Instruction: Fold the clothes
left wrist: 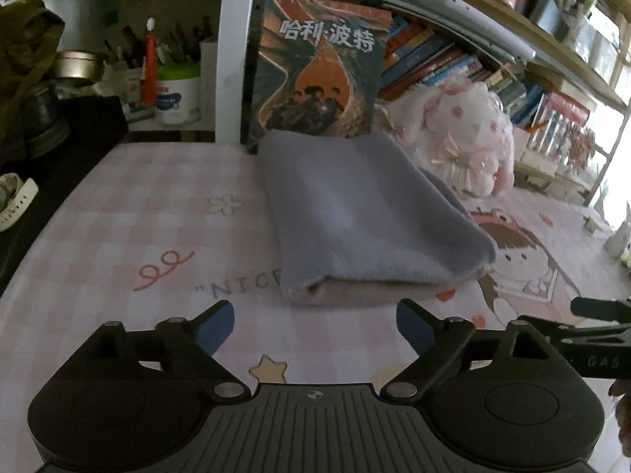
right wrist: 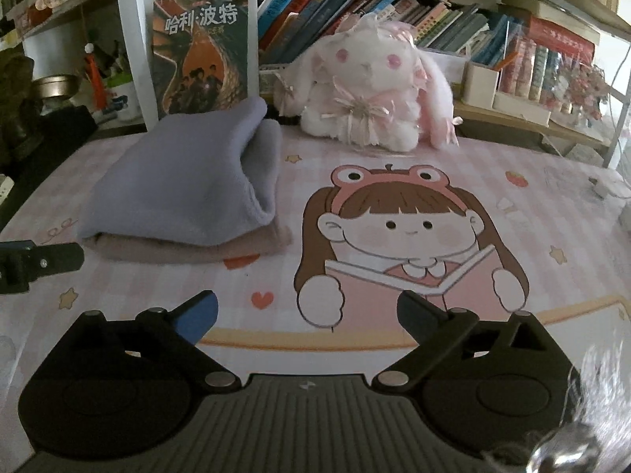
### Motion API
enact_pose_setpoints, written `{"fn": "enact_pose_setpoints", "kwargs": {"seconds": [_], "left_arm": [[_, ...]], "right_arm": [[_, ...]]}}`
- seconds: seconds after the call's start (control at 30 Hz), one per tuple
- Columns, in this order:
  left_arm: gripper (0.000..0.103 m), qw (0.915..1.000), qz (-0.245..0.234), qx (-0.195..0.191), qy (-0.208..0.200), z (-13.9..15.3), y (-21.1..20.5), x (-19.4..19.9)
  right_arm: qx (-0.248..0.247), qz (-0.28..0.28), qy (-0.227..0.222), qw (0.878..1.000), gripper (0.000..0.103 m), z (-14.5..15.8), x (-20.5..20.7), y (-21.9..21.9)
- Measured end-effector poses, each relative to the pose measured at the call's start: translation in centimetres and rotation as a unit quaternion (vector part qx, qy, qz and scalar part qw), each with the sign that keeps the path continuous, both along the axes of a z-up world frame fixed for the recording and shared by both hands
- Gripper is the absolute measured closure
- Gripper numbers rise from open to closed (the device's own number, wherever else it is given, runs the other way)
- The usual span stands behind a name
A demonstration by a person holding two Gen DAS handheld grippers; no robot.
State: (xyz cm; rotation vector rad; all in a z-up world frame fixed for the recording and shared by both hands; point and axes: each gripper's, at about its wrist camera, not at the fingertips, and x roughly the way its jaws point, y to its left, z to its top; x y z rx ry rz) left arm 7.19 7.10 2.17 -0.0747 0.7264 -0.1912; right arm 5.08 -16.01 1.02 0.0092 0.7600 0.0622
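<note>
Lying folded on the pink checked mat (left wrist: 157,205), the cloth (left wrist: 355,213) is a flat grey-lavender packet with a beige layer showing along its near edge. It sits toward the back of the mat, its far end just before the upright book (left wrist: 319,67) and near the plush rabbit (right wrist: 370,90).

The left gripper (left wrist: 315,323) faces it almost squarely: the cloth lies straight ahead and a little right of centre, its near edge close in front of the fingertips but clear of them. The jaws stand wide and hold nothing.

The right gripper (right wrist: 307,315) is as wide and as empty. From there the cloth (right wrist: 185,181) lies ahead and well to the left, while the mat's cartoon girl lies straight before its fingers. The left gripper is therefore the nearer.

The cloth's long axis runs away from the grippers, from near edge to book, leaning slightly to the right in the left view.

The fold looks finished. Should another one be wanted, the near short edge would be the natural hold for the left gripper, and the right would have to swing left to reach the open side.
</note>
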Motion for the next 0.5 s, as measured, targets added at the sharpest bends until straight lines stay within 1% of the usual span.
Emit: {"fn": "enact_pose_setpoints", "kwargs": {"seconds": [0.1,0.23,0.5], "left_arm": [[0.008,1.0,0.003,0.006,0.002,-0.2,-0.2,-0.7],[0.007,1.0,0.003,-0.003,0.008,-0.3,0.0,-1.5],[0.004,0.9998,0.013,0.011,0.004,-0.2,0.3,-1.9]], "right_arm": [[-0.006,-0.007,0.0,1.0,0.002,0.0,-0.7,0.1],[-0.003,-0.009,0.002,1.0,0.002,-0.2,-1.8,0.4],[-0.008,0.004,0.002,1.0,0.002,-0.4,-2.1,1.2]]}}
